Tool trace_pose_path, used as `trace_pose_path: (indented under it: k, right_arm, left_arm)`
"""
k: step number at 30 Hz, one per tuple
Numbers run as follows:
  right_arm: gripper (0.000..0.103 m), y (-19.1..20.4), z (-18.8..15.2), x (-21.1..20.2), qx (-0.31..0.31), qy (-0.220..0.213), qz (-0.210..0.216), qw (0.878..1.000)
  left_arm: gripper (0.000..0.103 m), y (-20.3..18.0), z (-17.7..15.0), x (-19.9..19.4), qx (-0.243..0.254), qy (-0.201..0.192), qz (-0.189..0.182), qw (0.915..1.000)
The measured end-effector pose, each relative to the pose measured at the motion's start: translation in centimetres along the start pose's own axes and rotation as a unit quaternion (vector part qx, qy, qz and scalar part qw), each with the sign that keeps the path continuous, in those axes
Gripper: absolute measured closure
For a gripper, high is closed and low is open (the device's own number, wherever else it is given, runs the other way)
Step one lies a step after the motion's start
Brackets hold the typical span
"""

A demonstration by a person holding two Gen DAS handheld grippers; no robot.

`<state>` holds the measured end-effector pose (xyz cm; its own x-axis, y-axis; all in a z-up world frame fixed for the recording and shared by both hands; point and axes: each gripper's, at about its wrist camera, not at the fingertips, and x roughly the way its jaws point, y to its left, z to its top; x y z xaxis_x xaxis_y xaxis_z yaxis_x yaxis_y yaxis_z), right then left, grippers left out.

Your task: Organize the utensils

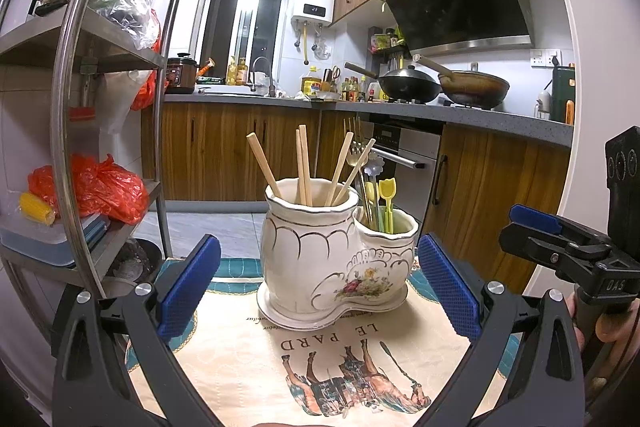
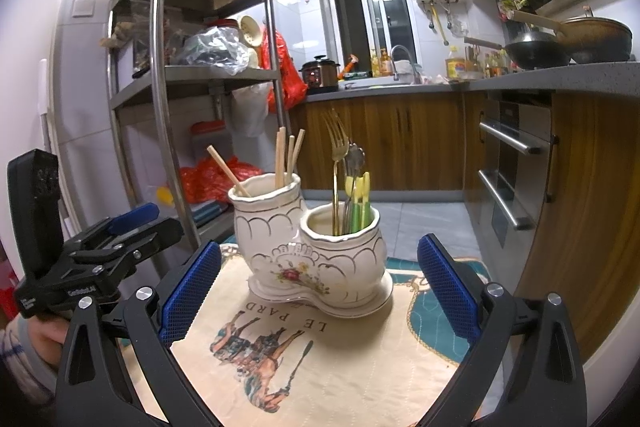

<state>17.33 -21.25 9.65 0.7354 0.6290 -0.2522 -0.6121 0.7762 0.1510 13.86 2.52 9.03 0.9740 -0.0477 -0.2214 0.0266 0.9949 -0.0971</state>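
Utensils stand sorted in a white ceramic holder (image 1: 316,267) with 2 joined cups, which sits on a printed cloth (image 1: 248,359) covering the bench. Wooden chopsticks (image 1: 304,167) lean in the taller cup, 5 of them in the left wrist view. A gold fork (image 2: 335,163), a silver piece behind it and small yellow-headed picks (image 2: 360,195) with green stems fill the shorter cup.

The left hand-held gripper (image 1: 318,295) is released, its blue pads (image 1: 188,291) spread wide on either side of the holder and touching nothing. The right hand-held gripper (image 2: 318,291) is likewise released and empty, with the holder between and beyond its fingers. Each appears at the edge of the other's view, held by a hand (image 2: 44,339). A metal shelf rack (image 2: 192,75) stands beside the bench.
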Motion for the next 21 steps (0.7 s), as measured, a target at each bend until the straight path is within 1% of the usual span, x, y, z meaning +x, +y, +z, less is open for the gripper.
trace_pose_path:
  k: [21]
  right_arm:
    - [0.005, 0.1, 0.1, -0.19, -0.002, -0.001, 0.002, 1.0]
  left_arm:
    - [0.006, 0.11, -0.34, 0.23, 0.007, 0.003, -0.006, 0.9999]
